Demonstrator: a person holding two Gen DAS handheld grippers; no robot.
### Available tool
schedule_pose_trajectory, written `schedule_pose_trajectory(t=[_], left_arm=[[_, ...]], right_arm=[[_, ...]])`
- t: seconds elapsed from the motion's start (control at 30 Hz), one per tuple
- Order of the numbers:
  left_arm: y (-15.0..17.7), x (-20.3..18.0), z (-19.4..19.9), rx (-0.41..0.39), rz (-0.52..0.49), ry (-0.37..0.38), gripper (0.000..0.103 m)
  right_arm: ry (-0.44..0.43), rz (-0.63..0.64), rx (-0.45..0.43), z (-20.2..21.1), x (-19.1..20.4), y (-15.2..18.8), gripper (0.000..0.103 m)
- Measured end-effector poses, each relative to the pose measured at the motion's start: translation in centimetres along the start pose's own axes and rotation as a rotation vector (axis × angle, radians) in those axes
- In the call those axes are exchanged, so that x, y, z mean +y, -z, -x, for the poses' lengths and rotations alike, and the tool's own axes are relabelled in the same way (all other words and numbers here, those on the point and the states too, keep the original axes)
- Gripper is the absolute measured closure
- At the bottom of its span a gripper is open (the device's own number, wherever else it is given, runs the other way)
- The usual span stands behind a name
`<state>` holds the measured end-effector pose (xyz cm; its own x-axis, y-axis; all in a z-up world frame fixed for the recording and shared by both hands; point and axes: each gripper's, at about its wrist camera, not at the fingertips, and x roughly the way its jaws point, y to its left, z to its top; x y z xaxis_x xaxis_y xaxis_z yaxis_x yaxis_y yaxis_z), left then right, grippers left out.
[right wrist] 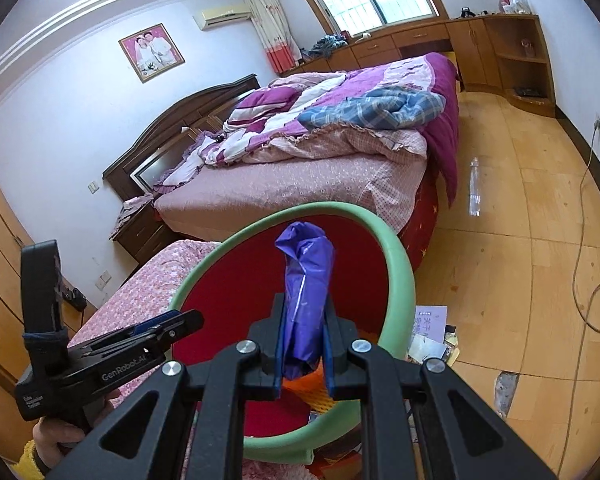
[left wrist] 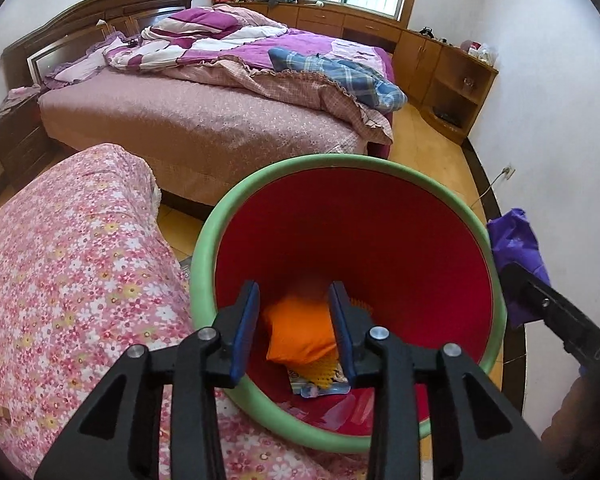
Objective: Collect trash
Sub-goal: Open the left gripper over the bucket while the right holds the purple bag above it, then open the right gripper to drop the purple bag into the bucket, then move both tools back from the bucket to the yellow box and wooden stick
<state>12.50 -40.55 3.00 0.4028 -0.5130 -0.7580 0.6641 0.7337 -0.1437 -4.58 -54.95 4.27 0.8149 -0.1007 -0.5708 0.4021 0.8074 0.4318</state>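
A bin with a green rim (left wrist: pixel 204 248) (right wrist: pixel 400 264) and red inside stands beside the floral-covered seat. My left gripper (left wrist: pixel 294 300) hangs over its mouth, open, with nothing pressed between the blue pads. Seen through the gap, an orange packet (left wrist: pixel 300 332) lies down in the bin on a colourful wrapper (left wrist: pixel 320 384). My right gripper (right wrist: pixel 305 312) is shut on a crumpled purple plastic bag (right wrist: pixel 306 276), held upright over the near rim. In the left wrist view the purple bag (left wrist: pixel 516 248) and right gripper (left wrist: pixel 540 304) sit just outside the bin's right edge.
A pink floral cover (left wrist: pixel 68 280) drapes the seat left of the bin. A bed (left wrist: pixel 204 120) with quilts stands behind. On the wooden floor are a clear plastic bottle (right wrist: pixel 475 188), papers (right wrist: pixel 430 320) beside the bin, and a cable (right wrist: pixel 580 260). Cabinets (right wrist: pixel 512 52) line the far wall.
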Motion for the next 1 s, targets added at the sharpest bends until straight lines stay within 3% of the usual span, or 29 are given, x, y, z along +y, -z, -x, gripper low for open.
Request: schedule_pose_trajectory(t=[0.27, 0.43, 1.0], left_arm=[[-0.4, 1.4, 1.4, -0.033, 0.044, -0.027, 0.065], [-0.2, 2.9, 2.5, -0.045, 0.087, -0.039, 0.065], [1.7, 6.4, 7.5, -0.084, 0.171, -0.045, 0.065]], right_arm=[[-0.008, 0.017, 0.032, -1.5, 0.9, 0.0, 0.080], [-0.020, 0.023, 0.021, -1.2, 1.5, 0.1, 0.058], [-0.024, 0.015, -0.047, 2.8, 4.6, 0.7, 0.045]])
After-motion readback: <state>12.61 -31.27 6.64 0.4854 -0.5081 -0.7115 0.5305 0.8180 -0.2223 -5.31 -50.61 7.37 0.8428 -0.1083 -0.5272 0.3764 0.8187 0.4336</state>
